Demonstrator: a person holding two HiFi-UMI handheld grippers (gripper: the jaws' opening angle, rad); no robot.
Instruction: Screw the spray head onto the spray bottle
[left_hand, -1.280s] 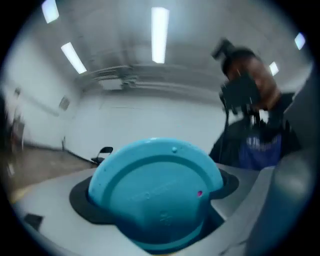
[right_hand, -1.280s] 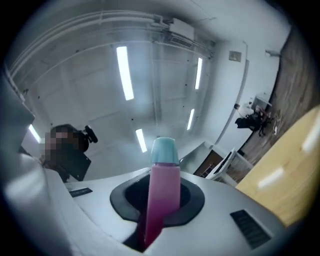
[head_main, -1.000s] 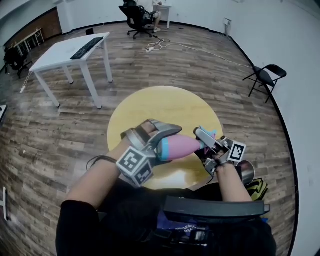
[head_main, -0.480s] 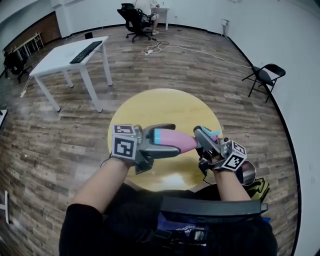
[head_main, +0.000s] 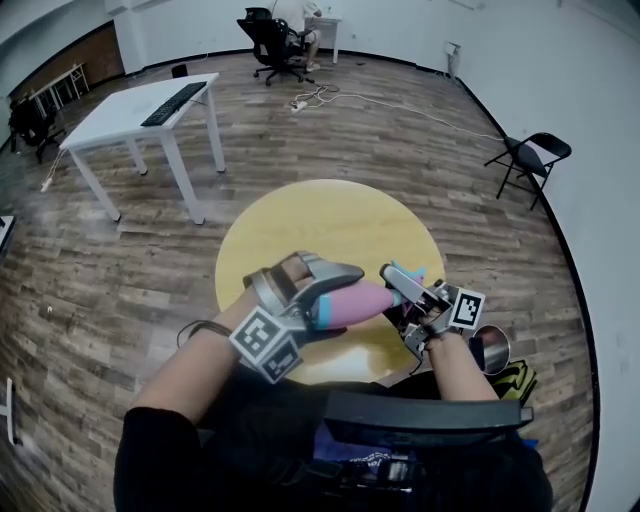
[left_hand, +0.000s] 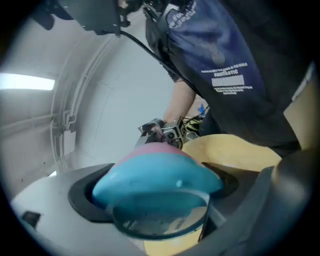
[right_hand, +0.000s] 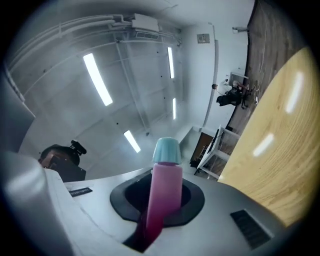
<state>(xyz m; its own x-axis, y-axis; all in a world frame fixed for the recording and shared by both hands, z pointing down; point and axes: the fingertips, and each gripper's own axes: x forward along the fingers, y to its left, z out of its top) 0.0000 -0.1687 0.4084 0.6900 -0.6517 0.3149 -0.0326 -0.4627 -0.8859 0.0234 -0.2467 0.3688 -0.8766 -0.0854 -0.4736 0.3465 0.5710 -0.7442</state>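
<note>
Clamped across the spray bottle (head_main: 352, 298), the left gripper (head_main: 328, 296) had both jaws closed on the bottle's blue end, and the bottle lay on its side in the air above the near edge of the round yellow table (head_main: 320, 215). Its pink body narrowed toward the person's right. In the left gripper view the bottle (left_hand: 157, 180) filled the gap between the jaws, blue nearest the camera, pink beyond.

At that narrow end sat the right gripper (head_main: 400, 288), shut on the spray head (head_main: 416, 271). In the right gripper view the spray head (right_hand: 164, 187) showed as a pink stem with a pale blue cap, standing up out of the closed jaws. Head and bottle neck met at the jaws in the head view, though whether the threads had caught could not be made out.

Each gripper carried a marker cube, the left one (head_main: 268, 343) low by the forearm, the right one (head_main: 468, 307) by the wrist.

Farther off on the wood floor (head_main: 130, 260) stood a white desk (head_main: 140, 105) with a keyboard (head_main: 172, 95), a black folding chair (head_main: 527, 155) by the wall, and an office chair (head_main: 272, 35) at the far end of the room.
</note>
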